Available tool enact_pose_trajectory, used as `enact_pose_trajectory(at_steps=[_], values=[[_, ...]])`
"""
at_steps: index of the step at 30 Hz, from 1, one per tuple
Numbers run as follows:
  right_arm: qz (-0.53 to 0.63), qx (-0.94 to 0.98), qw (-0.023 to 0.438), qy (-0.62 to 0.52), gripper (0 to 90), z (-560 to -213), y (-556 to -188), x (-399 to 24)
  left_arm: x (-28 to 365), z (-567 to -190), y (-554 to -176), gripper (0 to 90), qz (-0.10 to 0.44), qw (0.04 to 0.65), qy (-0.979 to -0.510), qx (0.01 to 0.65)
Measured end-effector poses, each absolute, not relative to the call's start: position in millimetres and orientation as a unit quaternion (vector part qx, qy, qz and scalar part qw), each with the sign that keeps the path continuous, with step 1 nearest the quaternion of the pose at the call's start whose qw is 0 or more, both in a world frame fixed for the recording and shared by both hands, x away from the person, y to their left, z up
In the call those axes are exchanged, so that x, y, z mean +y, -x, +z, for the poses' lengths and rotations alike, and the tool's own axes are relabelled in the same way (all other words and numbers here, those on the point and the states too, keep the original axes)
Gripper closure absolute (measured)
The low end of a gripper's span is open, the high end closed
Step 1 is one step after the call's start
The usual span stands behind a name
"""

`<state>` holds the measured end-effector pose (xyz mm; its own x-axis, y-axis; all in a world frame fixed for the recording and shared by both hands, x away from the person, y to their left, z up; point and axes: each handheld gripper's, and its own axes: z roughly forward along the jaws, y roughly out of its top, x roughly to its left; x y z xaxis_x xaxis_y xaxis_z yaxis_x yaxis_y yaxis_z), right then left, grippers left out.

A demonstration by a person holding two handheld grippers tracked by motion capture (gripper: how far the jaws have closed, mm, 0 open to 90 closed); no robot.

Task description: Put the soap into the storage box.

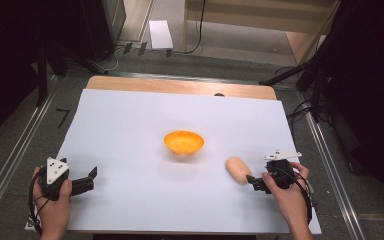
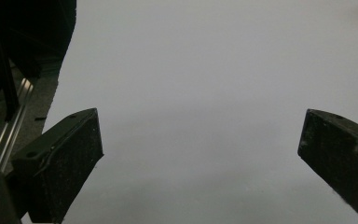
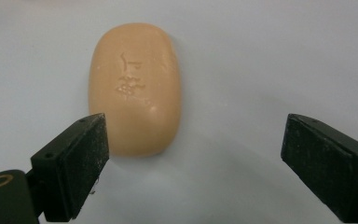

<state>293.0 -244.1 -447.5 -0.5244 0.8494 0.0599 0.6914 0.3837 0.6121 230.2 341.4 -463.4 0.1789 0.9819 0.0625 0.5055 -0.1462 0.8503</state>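
Note:
A peach-coloured oval bar of soap (image 1: 237,169) (image 3: 135,88) lies flat on the white sheet, to the right of an orange bowl (image 1: 183,142) at the middle. My right gripper (image 1: 253,181) (image 3: 193,154) is open just behind the soap's near end, with its jaws wide apart and the soap a little ahead and left of the gap, untouched. My left gripper (image 1: 91,176) (image 2: 200,149) rests near the sheet's front left corner, open, with only bare white sheet between its jaws.
The white sheet (image 1: 130,120) covers a wooden table (image 1: 180,86) whose far edge shows. Metal rails (image 1: 10,155) run along both sides. Dark stands and cables (image 1: 305,85) crowd the far right floor.

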Motion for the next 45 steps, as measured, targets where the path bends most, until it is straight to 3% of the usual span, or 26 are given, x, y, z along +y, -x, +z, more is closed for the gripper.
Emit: enact_pose_trajectory(at_steps=[5,9,26,38,45], values=[[0.295,0.825,0.122,-0.466,7.9,-448.8,-296.3,-234.8,341.4,-463.3,-230.2,0.1,0.333,0.357,-0.68,0.547],[0.296,0.823,0.119,-0.47,13.6,-449.5,-298.8,-228.6,341.3,-463.4,-230.2,0.1,0.333,0.357,-0.68,0.547],[0.284,0.832,0.104,-0.465,21.5,-455.4,-306.4,-205.8,341.6,-463.3,-230.3,0.1,0.332,0.357,-0.68,0.547],[0.272,0.835,0.101,-0.468,32.0,-459.7,-311.1,-194.7,341.7,-463.3,-230.4,0.1,0.332,0.358,-0.68,0.547],[0.25,0.841,0.103,-0.468,32.8,-461.3,-313.5,-191.7,341.8,-463.3,-230.5,0.1,0.332,0.358,-0.68,0.547]])
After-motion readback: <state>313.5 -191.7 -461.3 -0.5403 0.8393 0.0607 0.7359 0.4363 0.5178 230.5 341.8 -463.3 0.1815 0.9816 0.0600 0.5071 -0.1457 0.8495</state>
